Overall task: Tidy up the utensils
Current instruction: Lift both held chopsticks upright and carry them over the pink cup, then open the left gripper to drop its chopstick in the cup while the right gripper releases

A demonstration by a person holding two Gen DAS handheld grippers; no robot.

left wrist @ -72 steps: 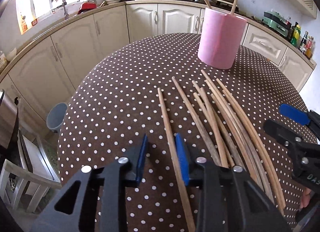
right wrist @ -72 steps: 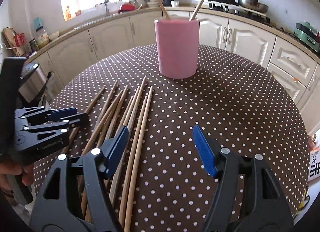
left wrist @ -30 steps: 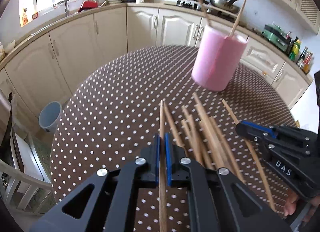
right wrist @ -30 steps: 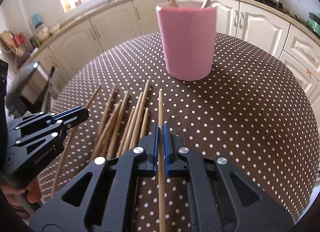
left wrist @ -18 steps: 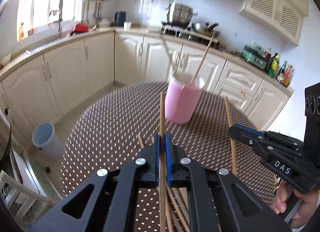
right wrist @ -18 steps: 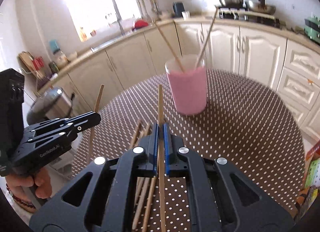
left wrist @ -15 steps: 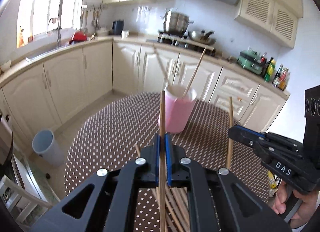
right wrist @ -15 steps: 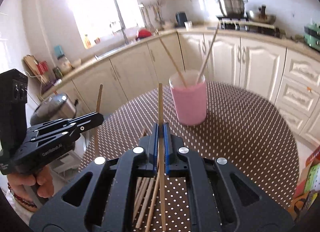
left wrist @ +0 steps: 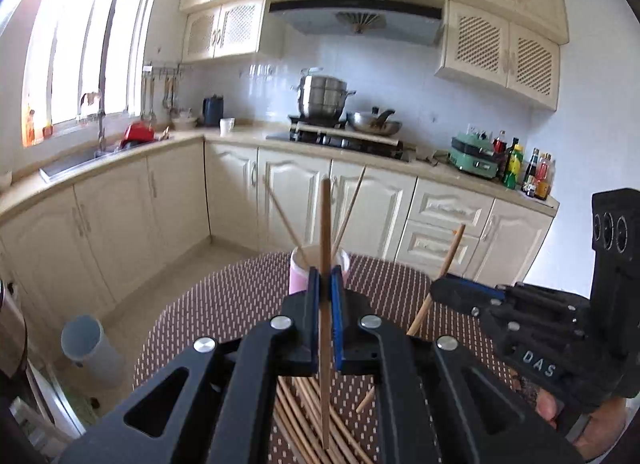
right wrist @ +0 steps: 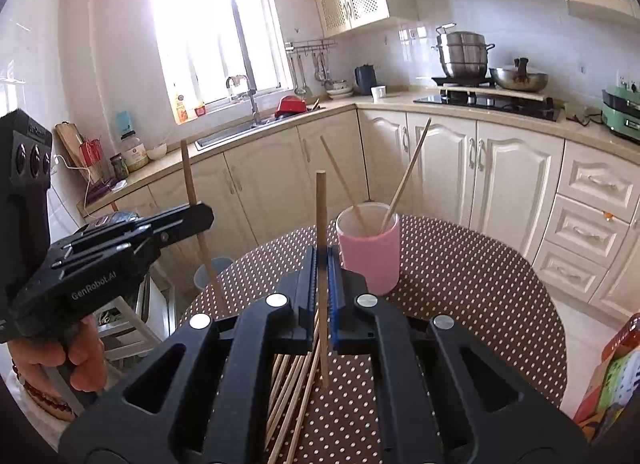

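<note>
My left gripper (left wrist: 326, 284) is shut on a wooden chopstick (left wrist: 325, 232) and holds it upright, high above the table. My right gripper (right wrist: 321, 260) is shut on another wooden chopstick (right wrist: 321, 216), also upright. Each gripper shows in the other's view: the right one (left wrist: 452, 290) with its stick, the left one (right wrist: 200, 216) with its stick. A pink cup (right wrist: 370, 260) with two chopsticks in it stands on the dotted table, ahead of and below both grippers; it is partly hidden in the left wrist view (left wrist: 299, 274). Several loose chopsticks (right wrist: 292, 380) lie on the table beneath the grippers.
The round table has a brown polka-dot cloth (right wrist: 460, 284). Cream kitchen cabinets (left wrist: 360, 200) curve behind it. A grey bin (left wrist: 90, 344) stands on the floor at the left. A colourful box (right wrist: 612, 372) sits at the table's right edge.
Both grippers closed on a chopstick each, lifted them off the table and tilted them upright. Over the last half second both rose higher, so the cup looks smaller and lower.
</note>
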